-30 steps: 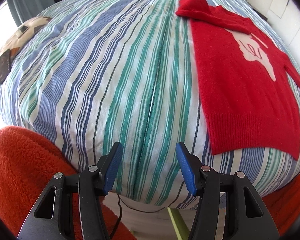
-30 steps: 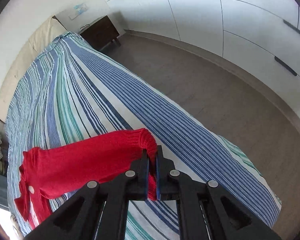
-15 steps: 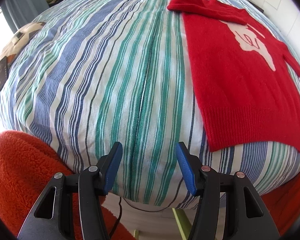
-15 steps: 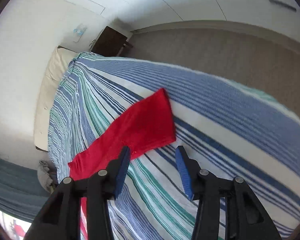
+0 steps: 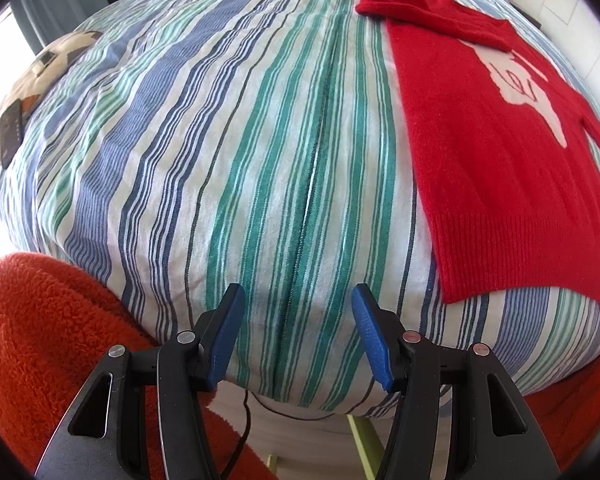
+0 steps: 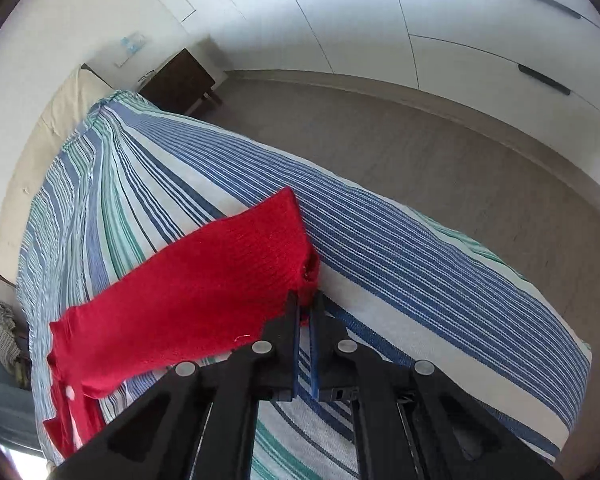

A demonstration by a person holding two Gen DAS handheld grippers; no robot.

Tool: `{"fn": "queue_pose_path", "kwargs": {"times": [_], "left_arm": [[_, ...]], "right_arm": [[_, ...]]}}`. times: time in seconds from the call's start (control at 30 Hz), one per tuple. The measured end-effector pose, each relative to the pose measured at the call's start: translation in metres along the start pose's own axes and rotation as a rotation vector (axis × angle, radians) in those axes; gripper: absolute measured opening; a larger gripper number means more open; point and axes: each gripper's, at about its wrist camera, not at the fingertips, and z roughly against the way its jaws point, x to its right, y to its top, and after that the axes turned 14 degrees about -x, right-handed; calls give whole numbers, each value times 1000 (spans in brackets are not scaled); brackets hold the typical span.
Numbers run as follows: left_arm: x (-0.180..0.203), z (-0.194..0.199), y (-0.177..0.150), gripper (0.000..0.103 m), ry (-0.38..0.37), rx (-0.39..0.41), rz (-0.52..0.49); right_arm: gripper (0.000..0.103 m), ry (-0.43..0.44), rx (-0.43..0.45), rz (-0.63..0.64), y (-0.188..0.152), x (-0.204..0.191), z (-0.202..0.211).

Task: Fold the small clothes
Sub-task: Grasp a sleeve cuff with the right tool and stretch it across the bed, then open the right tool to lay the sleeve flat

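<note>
One red sweater (image 5: 512, 168) lies flat on the striped duvet (image 5: 228, 152) of the bed in the left wrist view, front up with its pale motif showing, one sleeve folded across the upper chest and the ribbed hem toward the camera. The left tongs (image 5: 298, 332) hang open over bare duvet near the foot of the bed, well apart from the sweater and holding nothing. An orange fleecy sleeve (image 5: 40, 340) fills the lower left corner, and a dark remote-like device (image 5: 10, 134) rests on a cushion at the far left.

In the right wrist view the right tongs (image 6: 305, 312) are closed on the cuff of the sweater's other sleeve (image 6: 204, 300), which stretches out over the duvet toward the bed's edge. Beyond are the floor, white wardrobe doors and a dark bedside table (image 6: 180, 80).

Judging by this, folding has barely begun: one sleeve is in, the gripped sleeve still has to go across the body, and the body folds remain.
</note>
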Motion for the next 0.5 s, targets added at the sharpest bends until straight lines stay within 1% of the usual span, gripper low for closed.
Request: {"fn": "queue_pose_path", "kwargs": {"times": [0.07, 0.13, 0.17, 0.2, 0.23, 0.3, 0.33, 0.37, 0.4, 0.43, 0.47, 0.5], "left_arm": [[3, 4, -2, 58, 15, 13, -18], [4, 11, -3, 58, 28, 16, -23], [4, 18, -3, 58, 27, 23, -24], [4, 27, -2, 58, 20, 36, -26], [5, 40, 1, 58, 11, 57, -34], [12, 73, 15, 58, -20, 131, -63], [17, 91, 26, 59, -34, 179, -81], [26, 110, 39, 63, -50, 229, -103], [34, 125, 54, 72, -72, 271, -129], [46, 139, 72, 77, -104, 306, -161], [60, 149, 92, 84, -146, 325, -208], [75, 155, 113, 86, -189, 326, -261]], "right_arm": [[3, -39, 14, 29, -4, -2, -3], [4, -41, 24, 48, -5, -3, -4], [11, -30, 26, 59, -8, -1, -2], [23, -27, 24, 67, -10, -1, 1], [39, -24, 29, 72, -13, 0, 8], [54, -18, 78, 94, -28, 0, 32], [56, -13, 105, 129, -39, -2, 44], [56, -2, 117, 172, -51, -5, 52], [56, 17, 124, 221, -65, -8, 62], [56, 43, 127, 260, -80, -10, 70], [58, 74, 124, 290, -94, -13, 75], [61, 107, 117, 317, -108, -15, 78]]}}
